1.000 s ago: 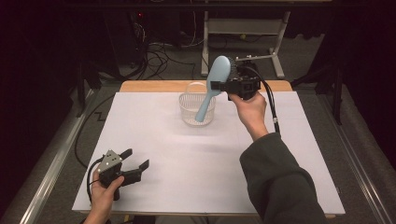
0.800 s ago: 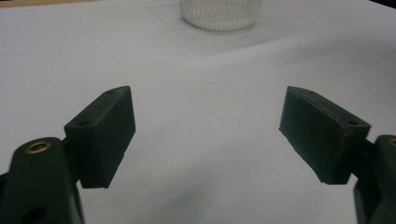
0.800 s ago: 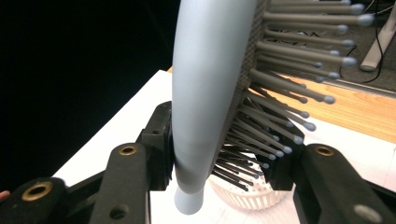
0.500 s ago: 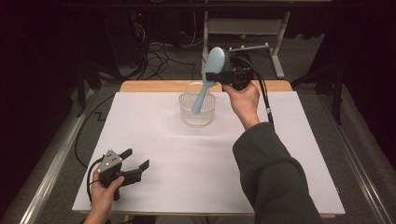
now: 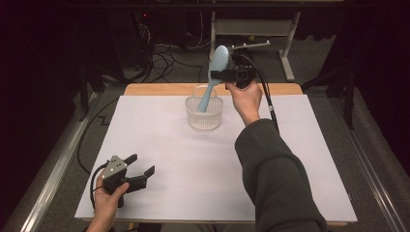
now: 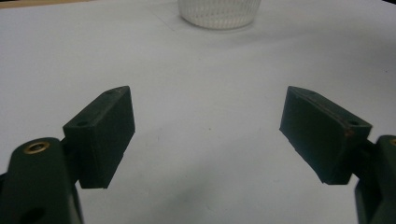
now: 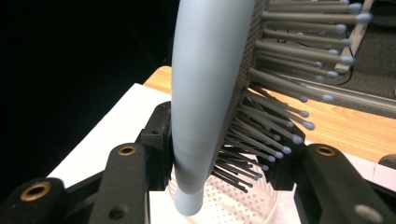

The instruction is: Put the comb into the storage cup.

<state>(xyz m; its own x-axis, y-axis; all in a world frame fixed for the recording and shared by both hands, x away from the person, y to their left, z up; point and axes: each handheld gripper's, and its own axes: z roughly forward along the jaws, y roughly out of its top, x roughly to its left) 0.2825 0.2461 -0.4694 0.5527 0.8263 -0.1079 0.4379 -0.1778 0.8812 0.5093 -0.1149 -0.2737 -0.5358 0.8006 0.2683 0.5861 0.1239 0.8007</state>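
Hairbrush and basket are the things in hand at the far middle of the table. The light blue paddle hairbrush is clamped by the right gripper at the lower part of its head, where the head narrows into the handle; in the right gripper view one jaw is pressed against the smooth blue back and the other is pushed in among the bristles, which stick out to the side. The brush is held steeply, head uppermost and leaning slightly away from the person, with the handle end lowered into the clear perforated plastic basket; whether the handle tip touches the basket floor cannot be told. The basket is set on the white sheet that covers the table, near the far edge and about midway along it, just in front of the bare wooden strip left showing at that edge. The right hand is held above the basket's right side, with a dark sleeve stretched across the sheet toward the near edge. The left gripper is held low over the near left corner, well apart from the basket; its jaws are spread wide with only bare white sheet seen between them in the left gripper view, and the basket's base is seen far ahead.
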